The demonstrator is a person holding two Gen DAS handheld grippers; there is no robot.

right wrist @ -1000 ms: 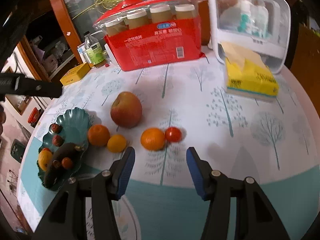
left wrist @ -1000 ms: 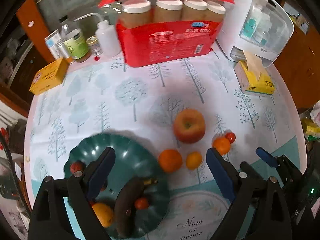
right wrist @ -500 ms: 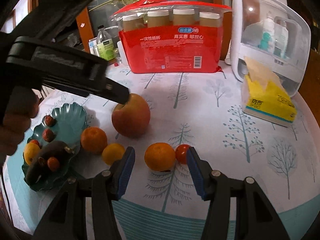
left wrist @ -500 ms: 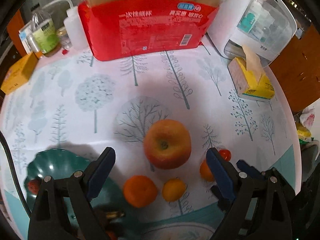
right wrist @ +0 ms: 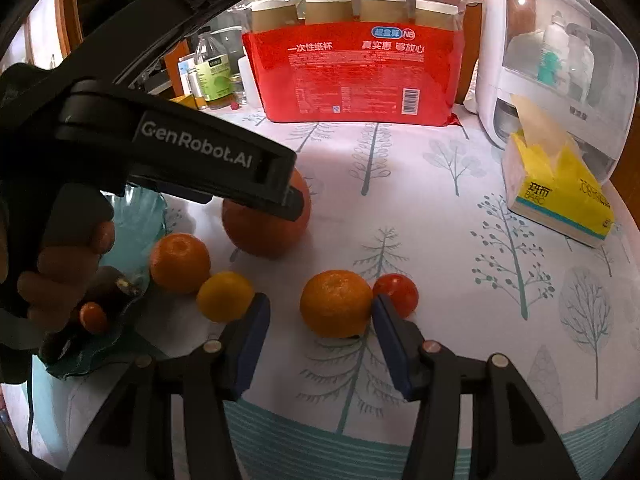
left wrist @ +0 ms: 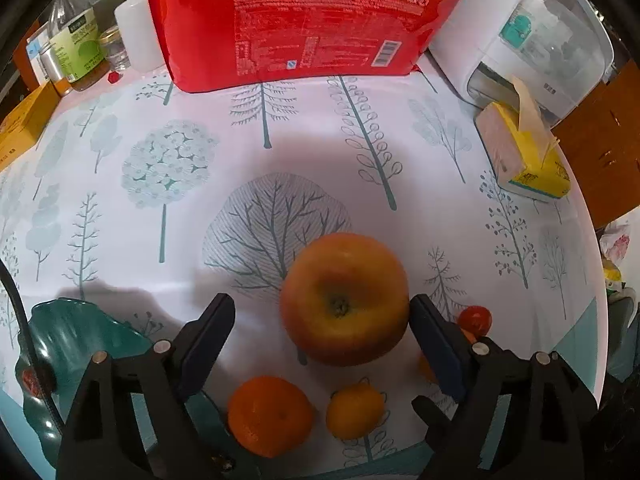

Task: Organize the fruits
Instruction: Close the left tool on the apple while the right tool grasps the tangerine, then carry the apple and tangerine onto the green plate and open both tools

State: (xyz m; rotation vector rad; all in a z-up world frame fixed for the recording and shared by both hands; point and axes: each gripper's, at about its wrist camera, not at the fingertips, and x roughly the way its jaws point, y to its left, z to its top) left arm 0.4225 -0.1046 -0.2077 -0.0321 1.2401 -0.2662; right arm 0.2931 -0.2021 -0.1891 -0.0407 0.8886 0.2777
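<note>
Grasp step: my left gripper [left wrist: 322, 326], fingers wide and just closing, straddles the apple [left wrist: 344, 298]; next, squeeze and carry to plate [left wrist: 76, 332].

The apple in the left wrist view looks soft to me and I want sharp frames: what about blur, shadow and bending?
Left wrist view: the apple is slightly smeared; a grey shadow lies on the tablecloth behind it; the red cup pack bulges from the fisheye. Right wrist view: fruit is sharper, and the white cabinet curves at the edge.
</note>
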